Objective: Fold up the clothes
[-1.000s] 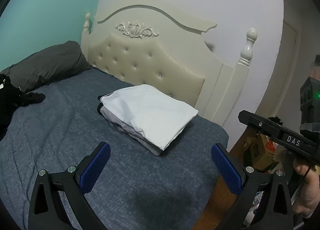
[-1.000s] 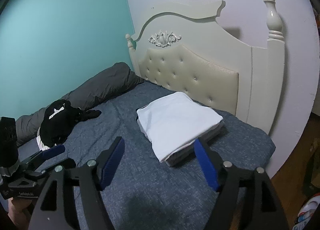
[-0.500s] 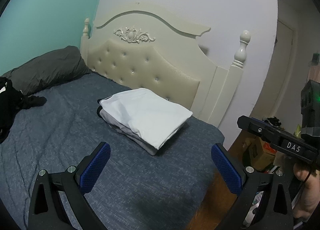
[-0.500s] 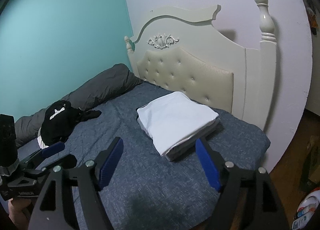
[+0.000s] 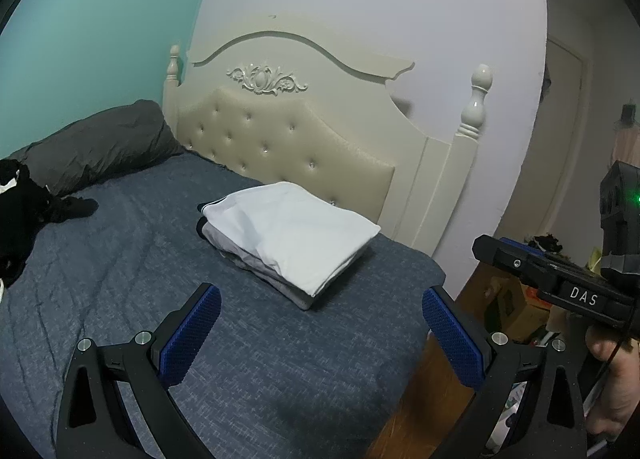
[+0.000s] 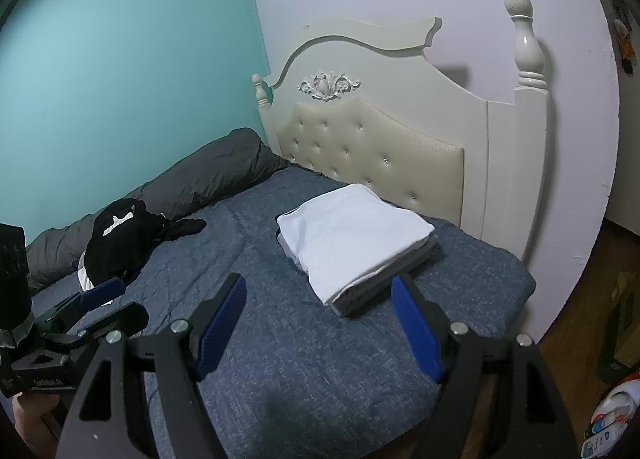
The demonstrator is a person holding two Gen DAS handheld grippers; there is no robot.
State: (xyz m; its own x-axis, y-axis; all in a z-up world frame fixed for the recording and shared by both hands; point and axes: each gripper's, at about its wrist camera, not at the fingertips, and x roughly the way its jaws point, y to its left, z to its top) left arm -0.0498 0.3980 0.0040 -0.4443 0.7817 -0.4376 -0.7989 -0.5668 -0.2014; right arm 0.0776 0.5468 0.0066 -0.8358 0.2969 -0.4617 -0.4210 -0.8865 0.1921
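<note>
Now both grippers hang over the near part of the bed (image 5: 120, 259), and neither one has anything in it. On the left gripper (image 5: 320, 333) the jaws stand spread wide, blue pads facing each other across bare blue-grey bedcover. On the right gripper (image 6: 320, 333) the jaws are spread just as wide, with nothing between them either. The stack of folded clothes (image 6: 354, 245) sits ahead of both, near the cream tufted headboard (image 6: 376, 155) on the right-hand side of the mattress, a white piece on top and grey layers showing at its edges. It lies flat and squared, well clear of the fingertips (image 5: 208, 299). Over on the far left, a black garment (image 6: 120, 239) lies in a loose heap beside the rolled dark grey duvet (image 6: 208, 175) along the teal wall (image 6: 132, 79). From the left wrist view, the person's hand (image 5: 612, 375) grips the handle of the right gripper at the right edge, out over the wooden floor (image 6: 576, 299).
</note>
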